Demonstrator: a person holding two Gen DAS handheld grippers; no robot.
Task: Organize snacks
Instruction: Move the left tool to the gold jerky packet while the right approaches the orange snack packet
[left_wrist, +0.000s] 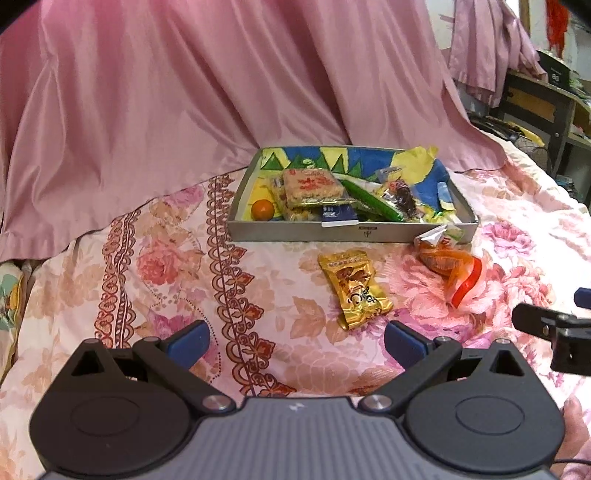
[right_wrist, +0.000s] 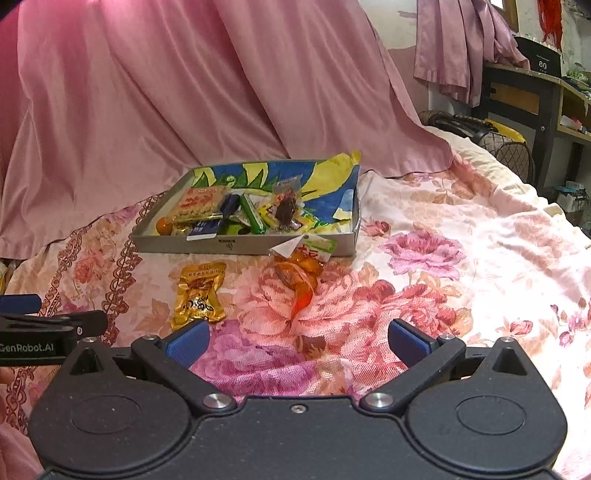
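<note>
Lying on the floral bedspread (left_wrist: 177, 280), the crinkled gold foil snack packet (left_wrist: 354, 288) sits at 1 o'clock ahead of the wide-open, empty left gripper (left_wrist: 297, 343). The right gripper (right_wrist: 299, 341), equally spread and empty, has it at 11 o'clock, just before the shallow grey cardboard tray (left_wrist: 295, 232).

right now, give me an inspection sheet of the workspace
surface: floral pink bedspread, rumpled.
job's things: shallow grey tray holding mixed wrapped snacks and a small orange fruit; gold foil snack packet and clear orange-tinted snack bag lie on the bedspread in front of the tray, the bag close to its front right corner.
clutter: nothing seen.
grippers: left gripper open, empty; right gripper open, empty.
cables: nothing seen.
surroundings: draped pink satin cloth behind the tray; dark wooden shelf unit far right.
</note>
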